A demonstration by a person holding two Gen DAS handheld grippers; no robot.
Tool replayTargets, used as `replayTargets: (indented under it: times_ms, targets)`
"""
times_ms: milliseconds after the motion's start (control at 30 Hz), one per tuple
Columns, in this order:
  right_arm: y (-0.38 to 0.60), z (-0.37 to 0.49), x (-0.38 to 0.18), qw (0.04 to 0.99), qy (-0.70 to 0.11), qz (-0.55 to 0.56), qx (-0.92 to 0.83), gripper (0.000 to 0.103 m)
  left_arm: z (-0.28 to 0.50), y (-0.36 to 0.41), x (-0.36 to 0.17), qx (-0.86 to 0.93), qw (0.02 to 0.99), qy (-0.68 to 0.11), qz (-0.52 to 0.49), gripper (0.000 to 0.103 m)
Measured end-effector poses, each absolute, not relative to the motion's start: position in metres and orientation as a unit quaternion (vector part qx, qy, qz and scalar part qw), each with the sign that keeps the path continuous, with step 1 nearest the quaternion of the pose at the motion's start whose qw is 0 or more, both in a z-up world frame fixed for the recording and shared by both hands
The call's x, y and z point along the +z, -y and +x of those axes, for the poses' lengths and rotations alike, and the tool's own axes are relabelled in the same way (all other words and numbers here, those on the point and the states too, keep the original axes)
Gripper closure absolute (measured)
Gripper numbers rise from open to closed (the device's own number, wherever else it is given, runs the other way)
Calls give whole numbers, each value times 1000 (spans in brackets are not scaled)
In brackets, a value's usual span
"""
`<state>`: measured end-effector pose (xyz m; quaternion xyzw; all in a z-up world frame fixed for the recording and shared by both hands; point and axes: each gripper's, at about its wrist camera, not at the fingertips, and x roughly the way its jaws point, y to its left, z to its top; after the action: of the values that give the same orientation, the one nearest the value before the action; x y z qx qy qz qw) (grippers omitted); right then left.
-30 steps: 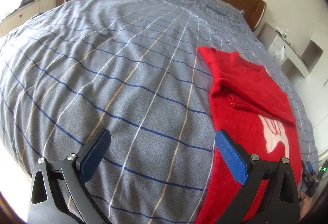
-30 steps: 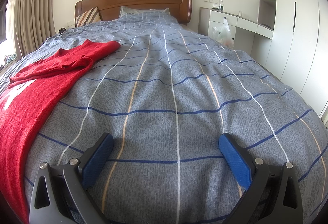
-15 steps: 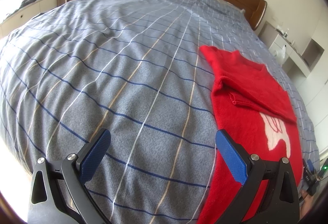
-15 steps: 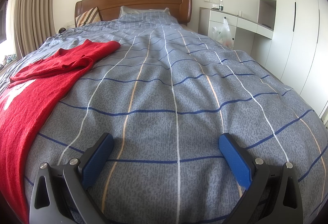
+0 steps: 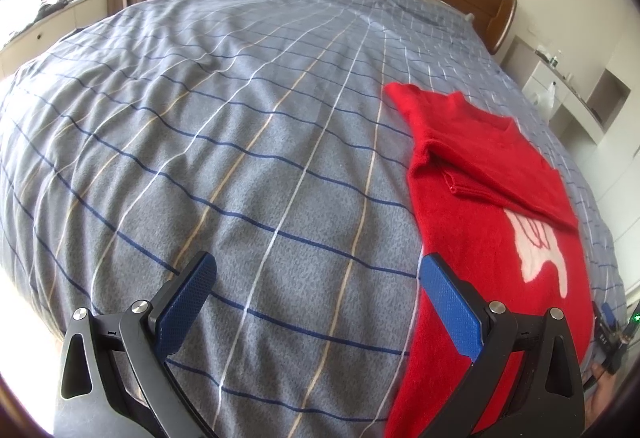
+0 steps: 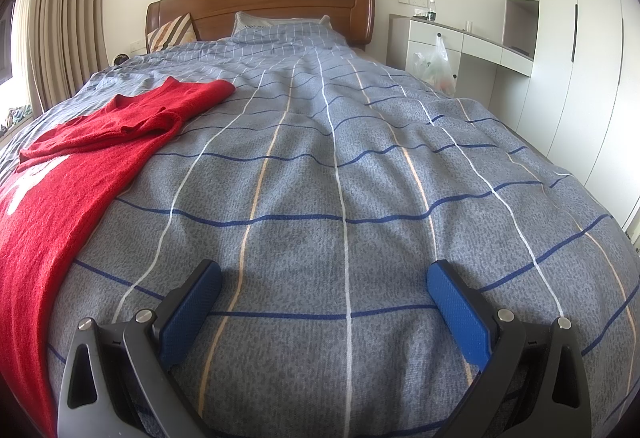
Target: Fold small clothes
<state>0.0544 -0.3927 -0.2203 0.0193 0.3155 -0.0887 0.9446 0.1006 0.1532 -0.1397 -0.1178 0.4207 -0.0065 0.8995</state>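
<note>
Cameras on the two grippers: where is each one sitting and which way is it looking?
Left wrist: sits behind the open left gripper, low over the bed, facing the headboard; red sweater on its right.
Right wrist: sits behind the open right gripper, facing the headboard; sweater on its left, white desk on its right.
Both show the sweater, bed and headboard; the sweater lies between the two grippers.

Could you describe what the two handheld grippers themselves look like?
Both look alike. The left gripper and right gripper each have two black, angular arms with triangular cut-outs and silver round pivot pins, tipped with flat, textured blue pads. No cables or markings show on either.
</note>
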Motion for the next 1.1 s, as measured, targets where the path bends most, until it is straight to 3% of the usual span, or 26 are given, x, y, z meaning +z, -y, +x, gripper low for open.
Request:
replayTargets:
  times_ms: [600, 833, 1100]
  targets:
    - [392, 54, -220, 944, -317, 19, -89, 1, 88, -159, -141, -5, 897, -424, -122, 1]
    - [393, 45, -200, 932, -354, 16, -79, 2, 60, -147, -139, -40, 893, -437, -100, 1]
    - [343, -33, -173, 890, -425, 116, 114, 2, 11, -105, -169, -141, 851, -502, -63, 3]
